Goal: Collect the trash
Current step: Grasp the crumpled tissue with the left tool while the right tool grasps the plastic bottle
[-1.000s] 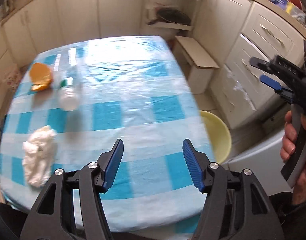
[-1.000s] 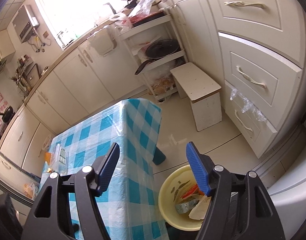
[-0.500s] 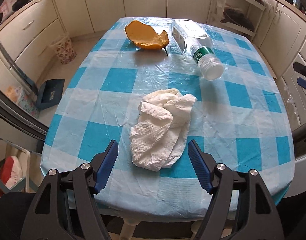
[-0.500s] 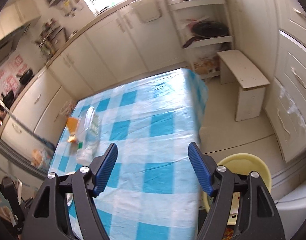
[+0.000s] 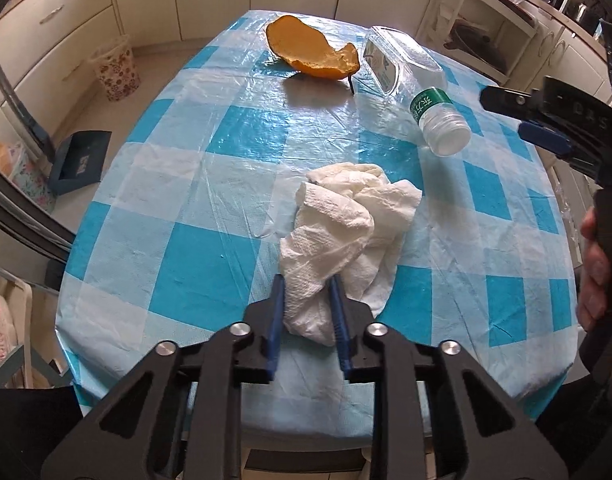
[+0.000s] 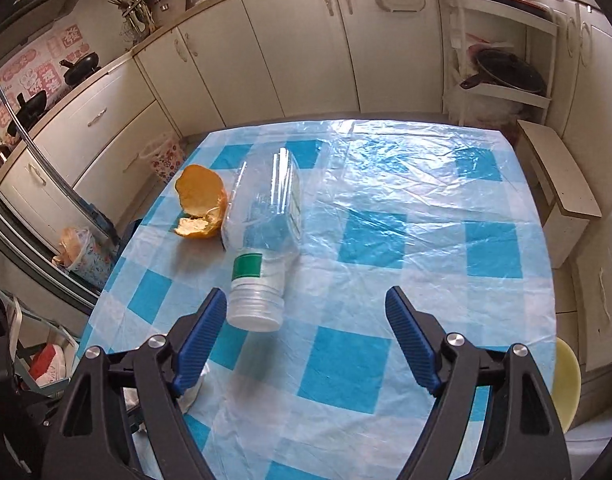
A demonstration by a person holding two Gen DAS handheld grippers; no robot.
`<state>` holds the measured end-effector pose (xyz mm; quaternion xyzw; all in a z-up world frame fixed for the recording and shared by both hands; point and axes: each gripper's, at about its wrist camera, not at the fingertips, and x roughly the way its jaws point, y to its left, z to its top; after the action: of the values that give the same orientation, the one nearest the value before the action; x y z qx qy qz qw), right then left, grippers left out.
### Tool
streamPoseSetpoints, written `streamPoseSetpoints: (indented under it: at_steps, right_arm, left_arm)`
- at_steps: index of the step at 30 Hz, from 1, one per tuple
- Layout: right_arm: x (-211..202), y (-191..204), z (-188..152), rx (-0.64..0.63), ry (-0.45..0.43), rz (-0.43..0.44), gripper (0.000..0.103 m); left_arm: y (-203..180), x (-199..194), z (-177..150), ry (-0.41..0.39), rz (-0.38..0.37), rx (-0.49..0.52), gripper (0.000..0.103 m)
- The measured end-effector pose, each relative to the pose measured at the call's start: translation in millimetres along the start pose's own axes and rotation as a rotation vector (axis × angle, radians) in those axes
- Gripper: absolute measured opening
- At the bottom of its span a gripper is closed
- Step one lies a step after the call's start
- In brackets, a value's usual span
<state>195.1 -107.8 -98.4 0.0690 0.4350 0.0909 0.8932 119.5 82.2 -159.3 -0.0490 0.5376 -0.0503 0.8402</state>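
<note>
Left tool (image 5: pixel 306 304) clamped on the near end of the tissue (image 5: pixel 346 232), blue pads pressed into the crumpled paper from both sides; the rest of the wad apparently resting on the checked surface (image 5: pixel 178 184) (lift not yet evident). Right tool (image 6: pixel 306 336) wide open, holding nothing, hanging above the surface with the bottle (image 6: pixel 266 240) just ahead, cap end nearest and close to the left pad.

Three pieces of trash in sight on the surface: tissue near the front edge, bottle lying on its side toward the far right in the left view, peel (image 5: pixel 310 50) at the far end just beside the bottle's base. None of them in the bin (image 6: pixel 566 384) yet; only a sliver of yellow rim visible at the lower right of the right view, down on the floor beside the surface, contents hidden.

Progress, judged from this: early to middle. Tissue secured but not carried off; bottle and peel untouched. Left to do: raise the tissue, swing it over to the bin and drop it; close the open tool around the bottle (likely light and slippery, prone to rolling) and bin it too; then the peel, thin and curved, probably best pinched at an edge
</note>
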Motion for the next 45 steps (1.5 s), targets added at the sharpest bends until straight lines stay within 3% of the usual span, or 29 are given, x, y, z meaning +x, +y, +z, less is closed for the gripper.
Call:
streamPoseSetpoints:
  at_steps: [2,5,15,17,18,19,29,41,43,45]
  right_arm:
    - [7.6,14.4,5.1,-0.026,-0.014,-0.031,0.080]
    - [24.2,34.8,15.6,-0.097,-0.035,-0.108,0.087]
    - [82.4,55.8,25.0,-0.151,0.012,-0.173,0.087]
    - [84.0,53.7,25.0,-0.135,0.000,-0.169,0.075]
    - [84.0,51.1,24.8,-0.126,0.001,-0.166,0.060]
    - [83.9,50.1,25.0,-0.121,0.004,-0.151,0.058]
    - [46.4,26.9,-0.1,-0.135,0.046,-0.116,0.057]
    - [-6.6,6.1,-73.6,-0.263,0.151,-0.120,0.058]
    - [-7.6,3.4,-76.0,-0.264,0.152,-0.114,0.068]
    - [-8.8,3.4,-73.9,-0.266,0.136,-0.121,0.071]
  left_arm:
    - [4.8,-2.6,-2.3,0.005,-0.024,-0.001,0.011]
    - [10.4,-9.2,-5.6,0.008,-0.062,0.003,0.011]
    - [36.1,-19.0,-9.5,0.022,-0.064,0.003,0.011]
    - [38.8,-17.2,-8.8,0.034,-0.065,-0.002,0.011]
    - [38.6,-16.9,-9.3,0.037,-0.066,0.000,0.011]
    - [38.1,-16.9,-9.4,0.037,-0.061,0.002,0.011]
    - [21.1,-18.2,-9.5,0.008,0.002,0.072,0.049]
    - [5.9,-8.4,-12.9,0.019,0.062,0.112,0.051]
    - [3.2,-7.8,-13.8,0.015,0.074,0.122,0.053]
    - [0.9,-7.1,-14.3,0.011,0.085,0.132,0.054]
